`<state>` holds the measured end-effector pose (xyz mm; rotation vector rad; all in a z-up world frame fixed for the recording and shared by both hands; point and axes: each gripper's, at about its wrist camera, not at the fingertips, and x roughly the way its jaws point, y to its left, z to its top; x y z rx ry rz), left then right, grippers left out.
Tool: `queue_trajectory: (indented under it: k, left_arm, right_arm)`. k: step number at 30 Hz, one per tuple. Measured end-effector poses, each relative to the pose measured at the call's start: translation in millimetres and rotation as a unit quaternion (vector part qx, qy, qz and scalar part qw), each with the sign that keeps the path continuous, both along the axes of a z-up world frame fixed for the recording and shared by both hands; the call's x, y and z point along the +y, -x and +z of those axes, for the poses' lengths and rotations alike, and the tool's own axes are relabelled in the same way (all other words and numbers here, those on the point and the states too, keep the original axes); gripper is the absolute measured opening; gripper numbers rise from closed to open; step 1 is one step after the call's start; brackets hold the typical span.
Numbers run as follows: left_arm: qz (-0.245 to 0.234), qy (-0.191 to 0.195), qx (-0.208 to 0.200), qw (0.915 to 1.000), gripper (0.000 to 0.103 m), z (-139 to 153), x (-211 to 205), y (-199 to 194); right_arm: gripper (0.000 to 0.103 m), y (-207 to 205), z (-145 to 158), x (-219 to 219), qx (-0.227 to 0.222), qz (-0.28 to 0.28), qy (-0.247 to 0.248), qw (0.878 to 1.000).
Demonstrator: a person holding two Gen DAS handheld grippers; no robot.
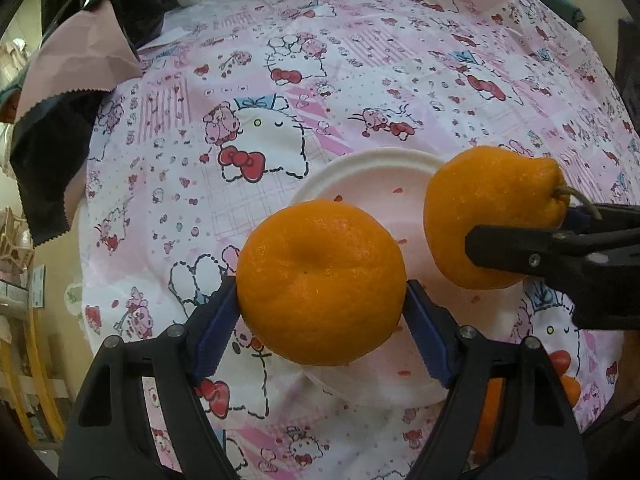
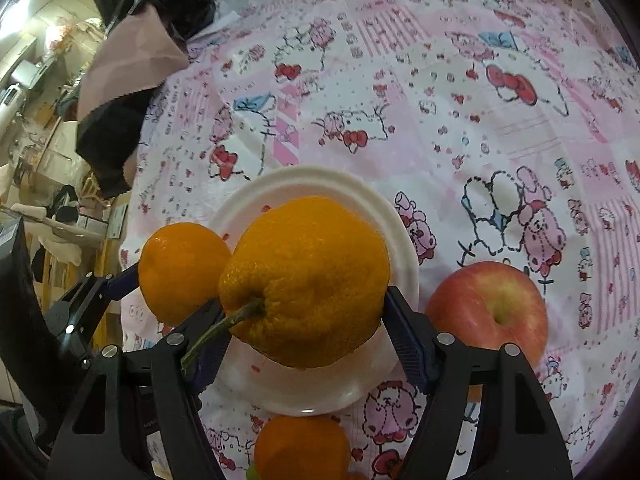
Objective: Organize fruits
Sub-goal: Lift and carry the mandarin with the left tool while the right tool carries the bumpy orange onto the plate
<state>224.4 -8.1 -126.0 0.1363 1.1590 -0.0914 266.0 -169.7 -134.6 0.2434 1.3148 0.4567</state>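
My left gripper (image 1: 322, 300) is shut on a round smooth orange (image 1: 320, 284), held above the near left rim of a white plate (image 1: 360, 168). My right gripper (image 2: 302, 320) is shut on a knobby orange with a green stem (image 2: 308, 280), held over the same white plate (image 2: 320, 178). In the left wrist view that knobby orange (image 1: 484, 208) hangs at the right in the right gripper's black fingers (image 1: 520, 252). The right wrist view shows the smooth orange (image 2: 180, 268) at the left in the left gripper. A red apple (image 2: 488, 312) lies on the cloth right of the plate. Another orange (image 2: 300, 448) lies just below the plate.
A pink cartoon-print cloth (image 1: 360, 60) covers the table. Dark and pink fabric (image 1: 72, 92) is piled at the far left edge. A bit of orange fruit (image 1: 570, 390) shows behind my left gripper's right finger. Room clutter lies beyond the table's left side.
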Motion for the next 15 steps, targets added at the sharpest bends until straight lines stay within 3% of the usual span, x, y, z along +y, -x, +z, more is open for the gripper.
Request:
queue_trajectory:
  k: [15]
  left_arm:
    - [-0.028, -0.017, 0.005, 0.9995, 0.078, -22.6, -13.8, -15.3]
  right_arm:
    - [0.076, -12.3, -13.5, 20.1, 0.002, 0.018, 0.044, 0.999]
